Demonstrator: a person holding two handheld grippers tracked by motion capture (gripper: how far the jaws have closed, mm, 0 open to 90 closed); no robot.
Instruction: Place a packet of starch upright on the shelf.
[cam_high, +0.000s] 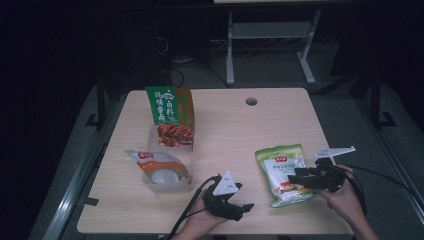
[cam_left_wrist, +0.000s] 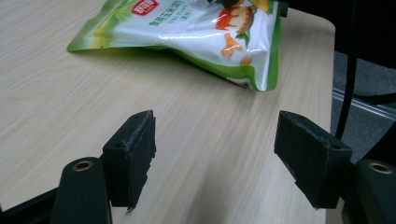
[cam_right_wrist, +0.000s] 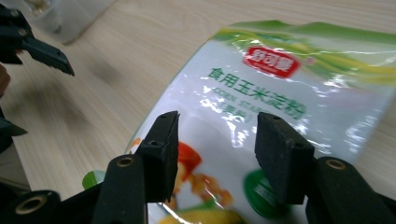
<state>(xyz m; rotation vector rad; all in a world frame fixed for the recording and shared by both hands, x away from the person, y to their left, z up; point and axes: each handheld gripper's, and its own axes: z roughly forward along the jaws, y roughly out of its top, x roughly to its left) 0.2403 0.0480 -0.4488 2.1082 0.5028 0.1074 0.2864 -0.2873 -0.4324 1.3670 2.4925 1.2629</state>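
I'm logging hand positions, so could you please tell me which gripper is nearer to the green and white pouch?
Right. The right gripper hangs directly over the green and white pouch, jaws open above its front. The left gripper sits apart on bare table, pointing toward it.

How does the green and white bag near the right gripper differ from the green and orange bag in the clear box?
The green and white bag lies flat on the table; the green and orange bag stands upright in the clear box. The first shows a white front, the second an orange lower half. Both are glossy printed pouches.
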